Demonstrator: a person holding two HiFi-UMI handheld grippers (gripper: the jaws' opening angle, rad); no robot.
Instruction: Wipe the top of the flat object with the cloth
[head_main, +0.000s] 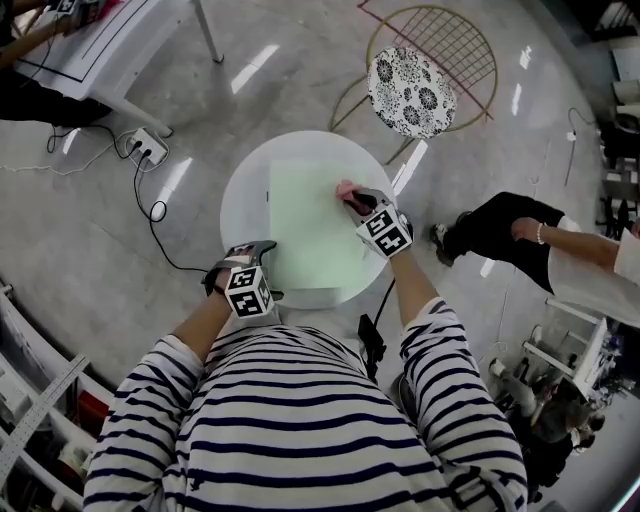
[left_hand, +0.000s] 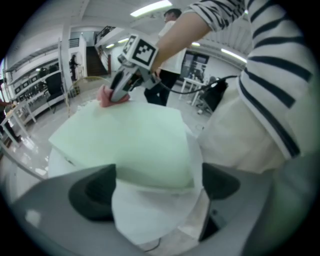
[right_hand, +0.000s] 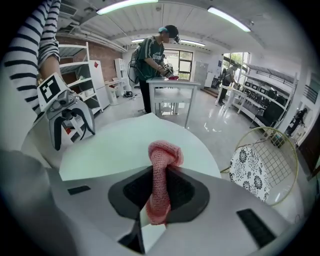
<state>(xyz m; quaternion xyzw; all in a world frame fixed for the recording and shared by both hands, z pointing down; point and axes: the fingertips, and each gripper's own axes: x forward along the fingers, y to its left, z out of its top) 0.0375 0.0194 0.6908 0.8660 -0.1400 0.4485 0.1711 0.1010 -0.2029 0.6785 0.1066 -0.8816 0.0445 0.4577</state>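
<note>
A pale green flat sheet (head_main: 312, 222) lies on the round white table (head_main: 240, 190). My right gripper (head_main: 352, 200) is shut on a pink knitted cloth (head_main: 345, 189), held down at the sheet's far right edge. In the right gripper view the cloth (right_hand: 161, 175) stands pinched between the dark pads, its top folded over above the sheet (right_hand: 125, 145). My left gripper (head_main: 262, 250) hovers open at the table's near left rim, nothing between its jaws. The left gripper view looks across the sheet (left_hand: 130, 142) to the right gripper (left_hand: 117, 92) and the cloth (left_hand: 106, 96).
A gold wire chair (head_main: 440, 45) with a floral cushion (head_main: 410, 92) stands beyond the table. A power strip (head_main: 148, 147) and cables lie on the floor at left. A person (head_main: 560, 255) crouches at right. A white table (head_main: 90, 40) is at far left.
</note>
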